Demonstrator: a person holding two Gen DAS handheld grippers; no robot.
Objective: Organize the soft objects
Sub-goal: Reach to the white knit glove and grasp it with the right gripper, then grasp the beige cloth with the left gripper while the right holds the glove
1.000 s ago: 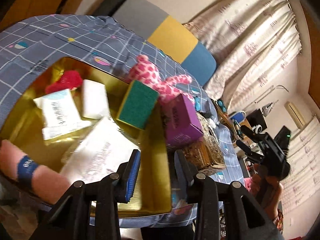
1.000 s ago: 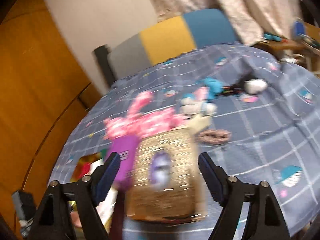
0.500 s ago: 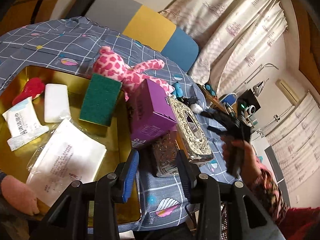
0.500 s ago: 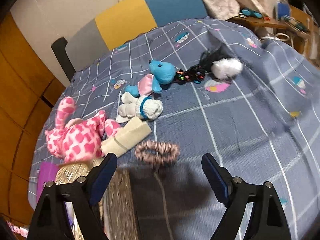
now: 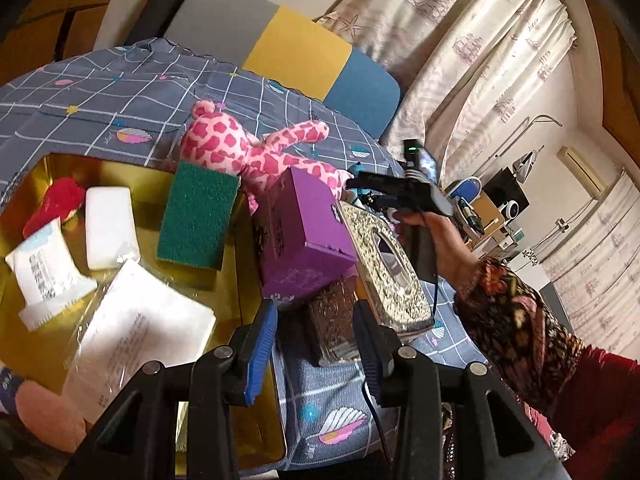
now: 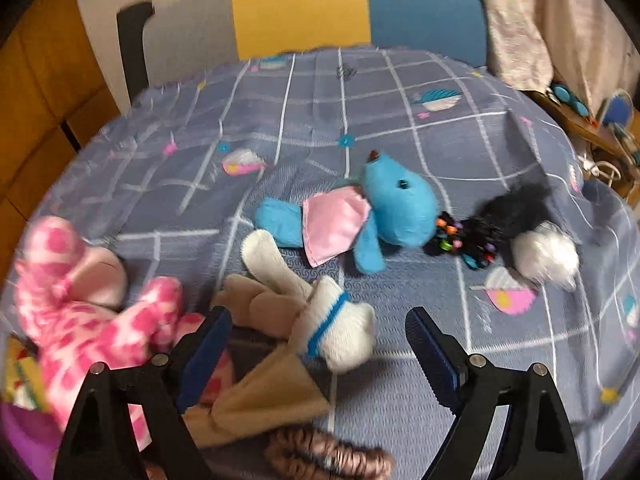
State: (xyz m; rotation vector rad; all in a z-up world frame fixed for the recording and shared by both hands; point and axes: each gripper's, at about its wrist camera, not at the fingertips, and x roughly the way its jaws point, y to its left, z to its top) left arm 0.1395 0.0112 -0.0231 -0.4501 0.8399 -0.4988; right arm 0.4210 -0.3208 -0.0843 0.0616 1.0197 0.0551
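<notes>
Left view only: gold tray (image 5: 36,172) beside the half-open, empty left hand-held gripper (image 5: 316,344). Right hand-held gripper (image 6: 318,354), jaws just widened, empty, straddles a knitted white sock (image 6: 340,332); fuzzy blue plush (image 6: 396,208) beyond.

Room backdrop, daylight through curtains.
Grey-yellow-blue padded chair back (image 5: 296,56) at 12 o'clock; cream printed curtain (image 5: 480,52) at 2; orange wooden panelling (image 6: 36,92) at 9.

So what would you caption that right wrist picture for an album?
Open right gripper poised above a small white-and-tan plush, with a blue plush dog and pink spotted toy on the checked cloth.
</notes>
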